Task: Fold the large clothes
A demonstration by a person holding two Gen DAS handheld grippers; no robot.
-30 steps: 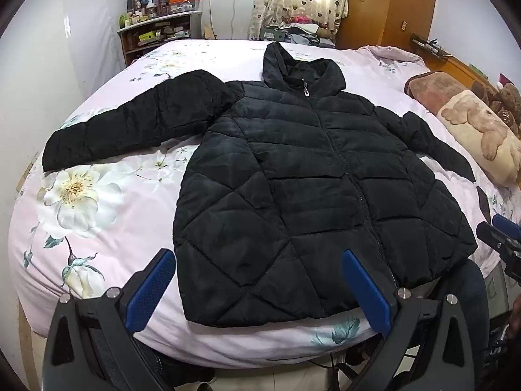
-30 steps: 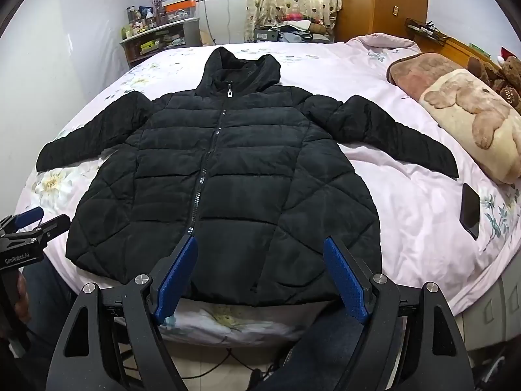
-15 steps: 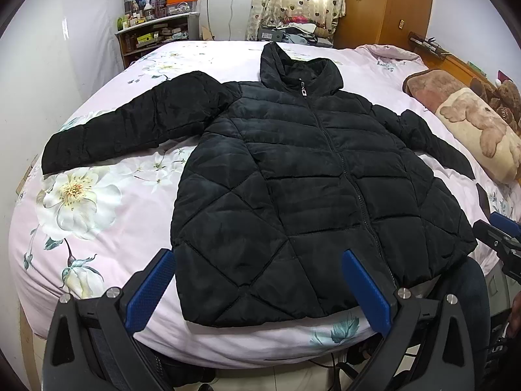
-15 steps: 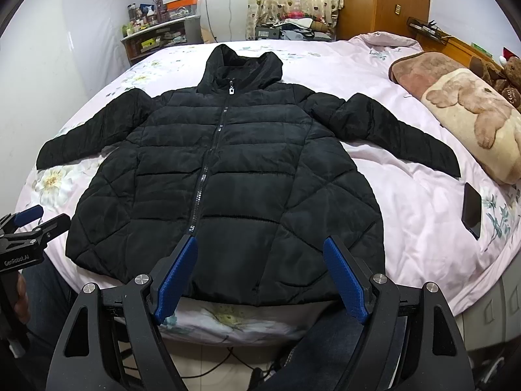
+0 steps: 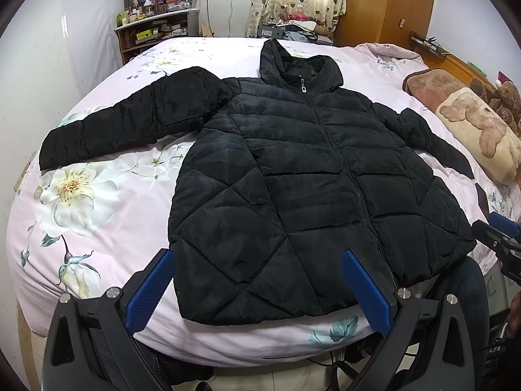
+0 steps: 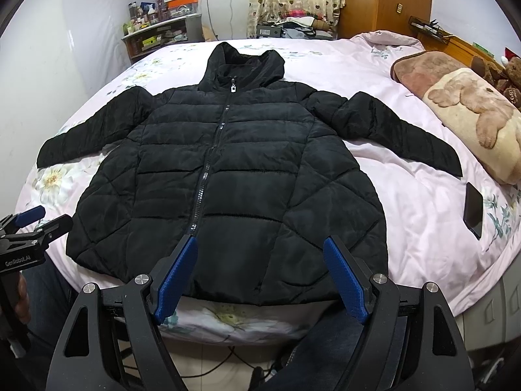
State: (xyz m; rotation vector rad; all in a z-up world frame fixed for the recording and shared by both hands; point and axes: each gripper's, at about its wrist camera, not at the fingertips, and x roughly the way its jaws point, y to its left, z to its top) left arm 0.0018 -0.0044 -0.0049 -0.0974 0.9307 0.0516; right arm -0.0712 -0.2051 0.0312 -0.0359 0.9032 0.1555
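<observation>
— What have you got on the bed?

— I see a black jacket (image 5: 302, 176) lying flat on the pink flowered bed (image 5: 97, 215), front up and zipped, hood toward the far side, both sleeves spread out to the sides. Its hem lies along the near edge of the bed.

— And your claws?

— My left gripper (image 5: 257, 286) hangs above the hem with its fingers wide apart, nothing between them. My right gripper (image 6: 260, 277) is likewise spread wide and empty, over the hem close to the zip's lower end. Neither touches the cloth.

— Anything else nearby?

— A dark phone (image 6: 473, 210) lies on the sheet beyond the right sleeve, and a bear-print pillow (image 6: 475, 120) sits further right.
</observation>
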